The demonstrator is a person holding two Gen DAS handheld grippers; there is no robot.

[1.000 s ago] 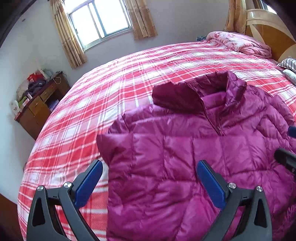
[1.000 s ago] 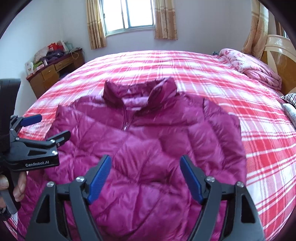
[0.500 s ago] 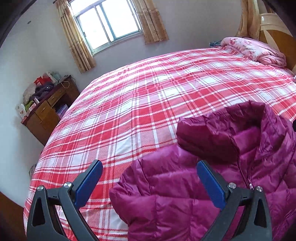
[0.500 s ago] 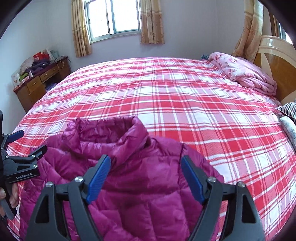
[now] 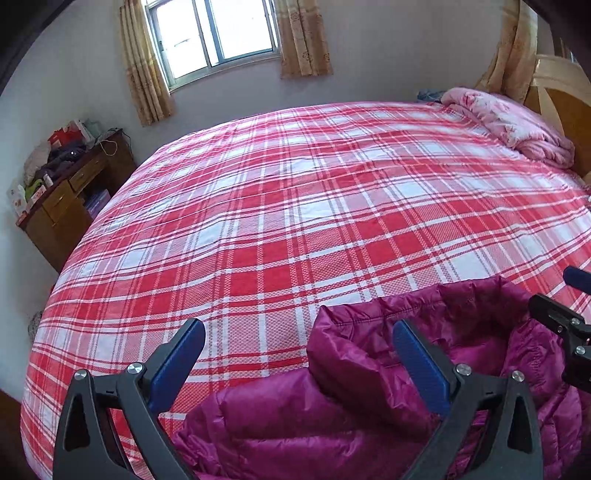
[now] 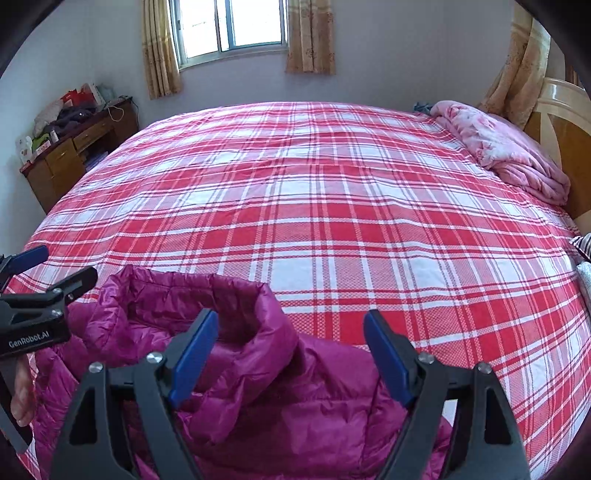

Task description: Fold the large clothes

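Magenta jacket [image 5: 369, 417] now lower in both views.

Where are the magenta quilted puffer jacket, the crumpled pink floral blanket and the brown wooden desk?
magenta quilted puffer jacket [image 6: 280, 398], right wrist view, shoulder panel.
crumpled pink floral blanket [image 6: 506, 155], right wrist view, middle fold.
brown wooden desk [image 5: 62, 210], left wrist view, drawer front.

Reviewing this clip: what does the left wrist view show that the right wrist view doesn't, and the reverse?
Only the left wrist view shows the right gripper from the side, at its right edge, and more of the jacket's left shoulder. Only the right wrist view shows the left gripper side-on with its printed label, a hand under it, and striped fabric at the right edge. Both show the magenta puffer jacket collar, plaid bed cover, pink quilt, window, wooden desk, and jaws open, gripping nothing.
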